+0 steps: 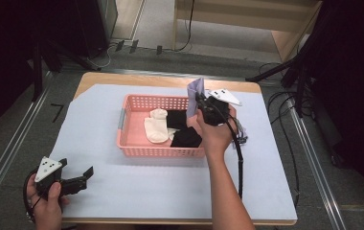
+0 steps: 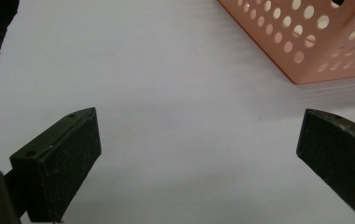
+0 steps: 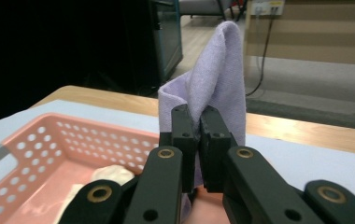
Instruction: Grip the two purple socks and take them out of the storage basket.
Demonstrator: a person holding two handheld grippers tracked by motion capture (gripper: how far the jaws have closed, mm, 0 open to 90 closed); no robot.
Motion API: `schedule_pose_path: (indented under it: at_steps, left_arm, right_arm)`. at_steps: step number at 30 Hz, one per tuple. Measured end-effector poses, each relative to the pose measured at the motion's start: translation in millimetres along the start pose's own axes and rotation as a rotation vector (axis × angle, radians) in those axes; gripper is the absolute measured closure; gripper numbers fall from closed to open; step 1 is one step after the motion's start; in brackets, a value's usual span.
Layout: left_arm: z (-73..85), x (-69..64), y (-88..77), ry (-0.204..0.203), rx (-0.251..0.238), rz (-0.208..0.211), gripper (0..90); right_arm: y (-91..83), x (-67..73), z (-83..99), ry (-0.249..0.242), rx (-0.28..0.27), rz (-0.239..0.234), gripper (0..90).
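The right gripper [image 3: 198, 140] pinches a lilac sock [image 3: 213, 79] upright at frame centre, above the pink basket [image 1: 137, 101], seemingly to drop it in; the left gripper [image 2: 199, 144] waits gaping, lower left.

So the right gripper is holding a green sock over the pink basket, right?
Not quite: the sock is light purple, not green. The right gripper view shows the right gripper shut on it, and the high view shows it held above the far right part of the pink basket.
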State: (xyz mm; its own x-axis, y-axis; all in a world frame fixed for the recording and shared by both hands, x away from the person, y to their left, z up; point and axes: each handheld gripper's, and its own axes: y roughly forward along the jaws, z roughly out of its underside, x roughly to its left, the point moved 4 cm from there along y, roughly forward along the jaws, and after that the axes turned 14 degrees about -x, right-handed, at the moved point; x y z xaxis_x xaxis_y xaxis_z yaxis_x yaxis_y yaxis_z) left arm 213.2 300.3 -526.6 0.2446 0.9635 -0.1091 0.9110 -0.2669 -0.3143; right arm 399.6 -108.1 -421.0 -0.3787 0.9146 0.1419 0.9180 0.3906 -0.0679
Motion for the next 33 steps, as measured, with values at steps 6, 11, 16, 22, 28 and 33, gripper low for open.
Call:
schedule_pose_path:
  at_steps: [6,11,16,22,28,33]
  left_arm:
    - [0.1,0.1,0.2,0.002,0.001,-0.001,0.5]
    - [0.0,0.0,-0.2,0.002,0.000,-0.002,0.5]
    - [-0.1,-0.1,-0.4,0.003,0.000,-0.002,0.6]
    - [0.0,-0.3,-0.1,0.005,-0.003,-0.005,0.6]
    - [0.0,-0.2,-0.2,0.005,-0.002,-0.003,0.5]
    - [-0.1,-0.2,-0.2,0.010,-0.003,-0.006,0.5]
  right_arm:
    - [-17.7,-28.6,-5.9,0.002,-0.012,0.054,86.6]
    - [-28.4,-46.3,-6.0,0.011,-0.010,0.086,86.7]
    - [-44.1,-70.4,-2.2,0.013,-0.005,0.134,86.6]
    - [-55.6,-94.3,20.9,0.019,0.052,0.182,86.6]
    - [-61.2,-111.5,45.5,0.048,0.124,0.222,86.6]
    - [-63.5,-122.7,68.7,0.115,0.195,0.221,80.0]
